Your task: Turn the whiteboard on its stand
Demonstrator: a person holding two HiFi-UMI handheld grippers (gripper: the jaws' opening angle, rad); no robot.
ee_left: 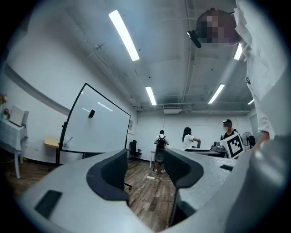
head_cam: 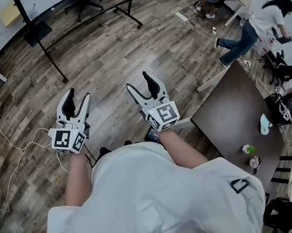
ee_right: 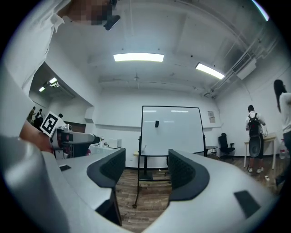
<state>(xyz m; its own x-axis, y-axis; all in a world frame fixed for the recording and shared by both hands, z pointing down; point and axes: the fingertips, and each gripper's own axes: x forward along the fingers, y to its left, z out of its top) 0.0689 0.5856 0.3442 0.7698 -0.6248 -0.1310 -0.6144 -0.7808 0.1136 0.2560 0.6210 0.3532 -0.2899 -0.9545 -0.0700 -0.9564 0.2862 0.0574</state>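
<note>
Grippers first, from the head view: my left gripper (head_cam: 78, 97) and my right gripper (head_cam: 138, 82) are held out side by side over the wooden floor (head_cam: 104, 54), each with its jaws spread and only bare planks showing between them. Neither touches anything. The stand (head_cam: 54, 64) of the whiteboard shows its dark wheeled legs ahead of me, well apart from both grippers. A dark brown table (head_cam: 234, 122) sits to my right, with a few small items on it that I cannot make out. A person in a white top and jeans (head_cam: 252, 29) bends beyond its far end. A pale cable (head_cam: 9, 144) trails over the floor on my left.

In the left gripper view, the jaws are released and nothing sits between the dark pads, only floor and the far room. The whiteboard (ee_left: 97, 120) stands off to the left of the jaws, seen at an angle, with a small black item (ee_left: 91, 113) stuck on its face. A person with a backpack (ee_left: 160, 143) stands far off, back turned.

In the right gripper view, the jaws are also wide and empty. The whiteboard faces this gripper almost squarely, upright on its stand, framed in the gap between the pads but well beyond them. My left gripper shows at the left edge.
</note>
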